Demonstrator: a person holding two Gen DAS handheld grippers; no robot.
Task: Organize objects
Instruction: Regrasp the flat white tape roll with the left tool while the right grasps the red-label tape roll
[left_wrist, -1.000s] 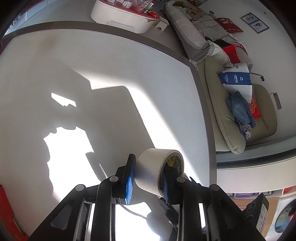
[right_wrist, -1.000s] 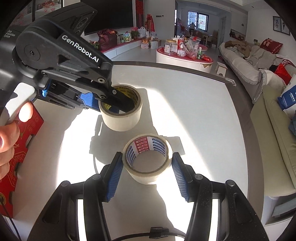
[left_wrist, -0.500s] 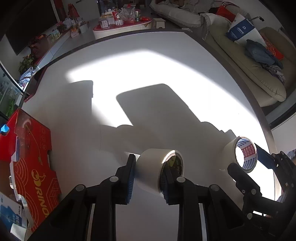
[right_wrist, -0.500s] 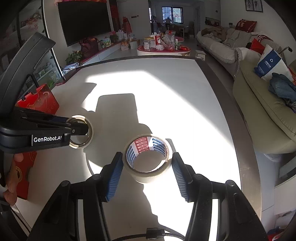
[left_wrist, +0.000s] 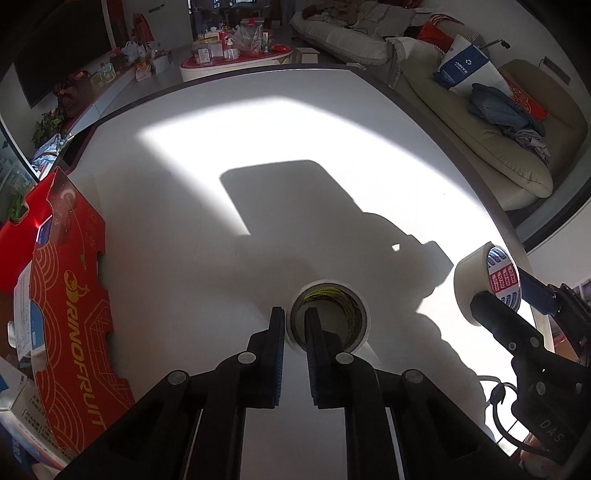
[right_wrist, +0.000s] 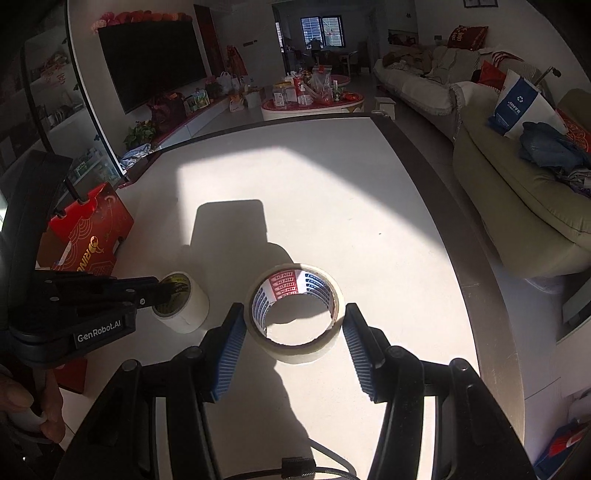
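Now, tape positions: two rolls on the white round table (right_wrist: 369, 177), both with the core axis upright or nearly so, set apart side by side.
Left tongs: the left gripper (left_wrist: 295, 325) is clenched on the wall of the cream masking-tape roll with a yellow-and-black printed core (left_wrist: 330, 314); one finger sits inside the core, the other outside on the left. The roll seems to rest on the table, low centre of the left view.
Right tongs: the right gripper (right_wrist: 295, 334) grasps the cream tape roll with a red, white and blue printed core (right_wrist: 295, 314) across its outer width, blue ribbed pads (right_wrist: 231, 350) against both sides, at centre of the right view.
Key relation: in the right view the yellow-core roll (right_wrist: 181, 302) lies left of the red-and-blue roll, near but not touching; judged, any stacking or lining-up turns on closing that sideways gap.
Writing: "RINOFRUIT" on the flat red carton (left_wrist: 70, 306) at the left edge; "GenRobot.AI" on the left gripper's body in the right view; the core print is too small to read surely.
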